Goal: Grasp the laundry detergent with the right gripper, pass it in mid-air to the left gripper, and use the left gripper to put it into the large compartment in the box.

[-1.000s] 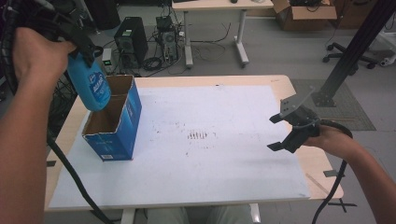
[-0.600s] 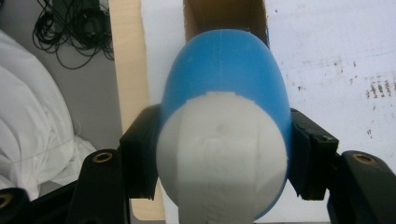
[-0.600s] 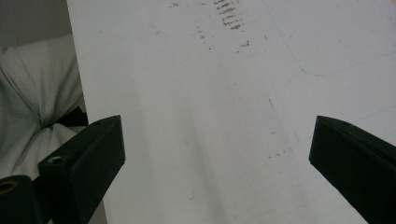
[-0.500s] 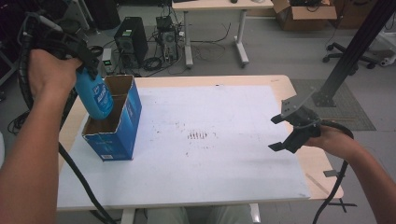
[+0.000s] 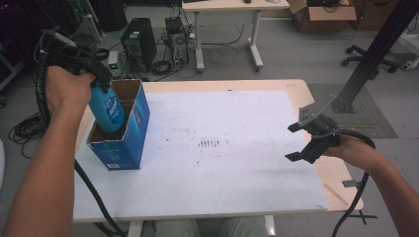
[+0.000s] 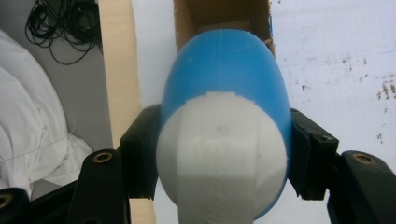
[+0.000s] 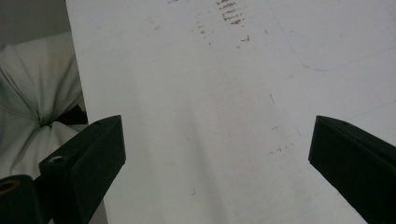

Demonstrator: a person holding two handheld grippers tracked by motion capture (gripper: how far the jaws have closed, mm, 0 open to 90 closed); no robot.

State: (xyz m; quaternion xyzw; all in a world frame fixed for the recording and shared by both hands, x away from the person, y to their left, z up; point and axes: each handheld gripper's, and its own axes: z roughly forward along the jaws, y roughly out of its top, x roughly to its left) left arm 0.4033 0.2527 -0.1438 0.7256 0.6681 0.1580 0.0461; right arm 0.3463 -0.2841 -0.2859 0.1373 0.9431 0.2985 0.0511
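Standing partly inside the open-topped blue box (image 5: 123,133), the blue bottle (image 5: 106,111) has its lower end below the box's rim while its upper part rises above it. The left gripper (image 5: 96,79) clamps the bottle near the top, one black jaw pressed against each side. In the left gripper view the bottle (image 6: 224,70) is seen from above: a white cap (image 6: 222,149) sits between the jaws, the blue body swells beyond it, and past that the brown cardboard inside of the box (image 6: 219,14) shows. Whether anything else lies in the box cannot be told, since the bottle covers most of its opening.

The box stands near the left edge of the white table (image 5: 237,187), on the far half. The high view adds what the close one lacks: the box's blue printed outer walls and the person's left hand (image 5: 69,91) wrapped around the gripper.

Well apart, at the table's right edge, the right gripper (image 5: 301,140) hangs just above the surface with its jaws spread wide and nothing between them. Its own view looks down on bare tabletop (image 7: 210,116) marked with faint brown smudges (image 7: 231,14).
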